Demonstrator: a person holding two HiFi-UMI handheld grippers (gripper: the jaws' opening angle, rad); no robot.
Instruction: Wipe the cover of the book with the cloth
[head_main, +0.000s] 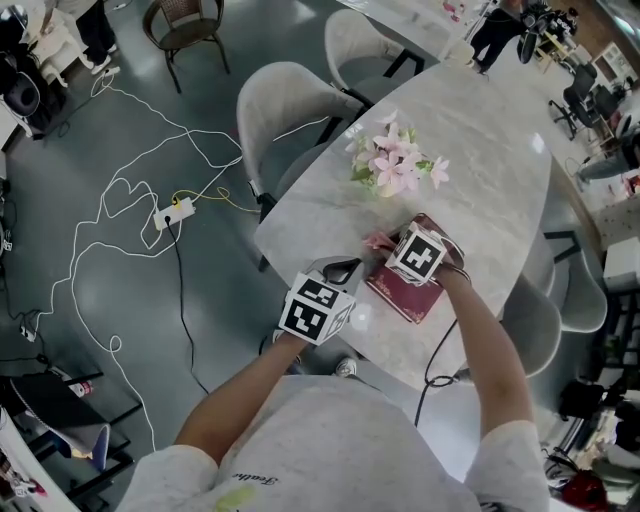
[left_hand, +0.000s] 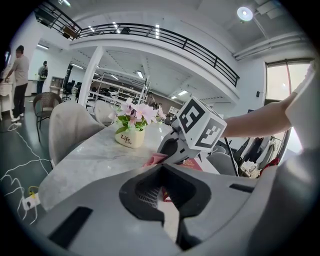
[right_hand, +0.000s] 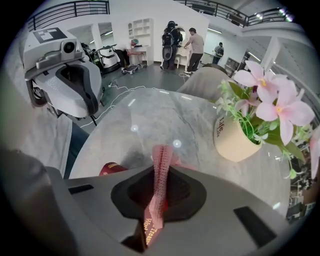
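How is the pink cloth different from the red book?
The cloth is pale pink; the book is dark red. The cloth stands pinched in the right tongs; the book lies flat on the table. The book has gold letters; the cloth shows none. Both are reddish.

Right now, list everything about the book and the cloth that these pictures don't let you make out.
1. Book title: head view, too small; the right hand-held gripper covers part of the cover.
2. Cloth: right gripper view, that gripper's own body hides whether it touches the cover; only some gold letters show.
3. Book: left gripper view, the left hand-held gripper and the right one hide most of it.
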